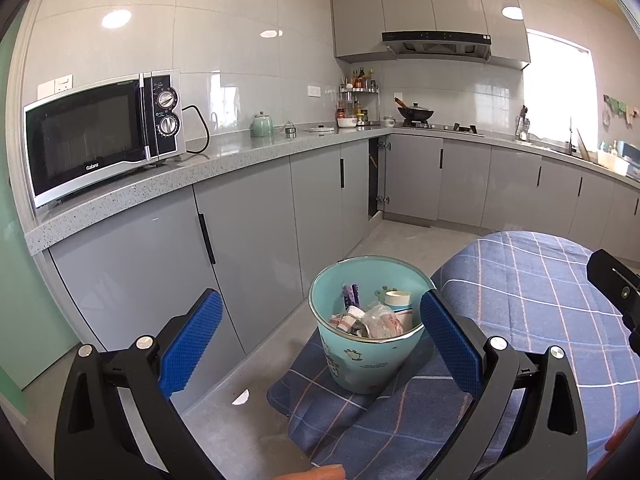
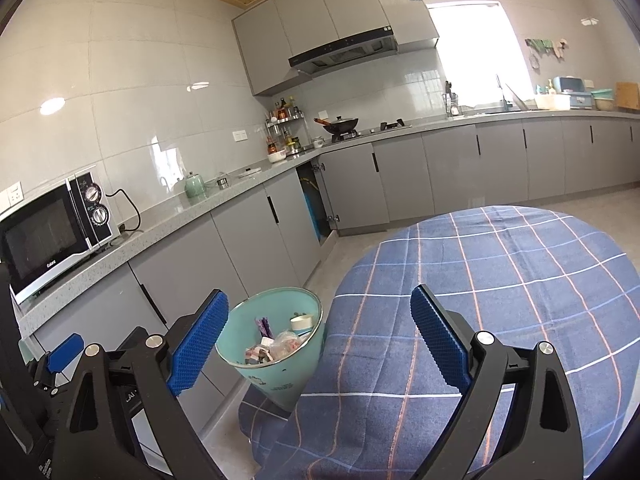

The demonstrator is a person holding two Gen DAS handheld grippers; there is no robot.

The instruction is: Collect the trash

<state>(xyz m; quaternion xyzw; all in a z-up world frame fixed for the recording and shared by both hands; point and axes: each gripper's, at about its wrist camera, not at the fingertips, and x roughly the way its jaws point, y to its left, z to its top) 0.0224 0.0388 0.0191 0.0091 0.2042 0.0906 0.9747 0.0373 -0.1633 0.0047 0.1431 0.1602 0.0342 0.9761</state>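
Note:
A light teal trash bin (image 1: 366, 354) stands on the hanging edge of a blue checked tablecloth (image 1: 532, 292) on the floor. It holds crumpled wrappers (image 1: 370, 320), a purple packet and a white cup. My left gripper (image 1: 320, 336) is open and empty, above and in front of the bin. My right gripper (image 2: 318, 338) is open and empty, its blue pads (image 2: 438, 344) spread over the bin (image 2: 280, 360) and the cloth (image 2: 500, 280). Part of the left gripper shows at the lower left of the right wrist view.
A grey counter (image 1: 168, 188) with cabinets runs along the left and back walls. It carries a microwave (image 1: 100, 136), a green teapot (image 1: 262, 125), a spice rack and a wok on the stove (image 1: 416, 114). One corner cabinet door (image 1: 376, 178) stands ajar.

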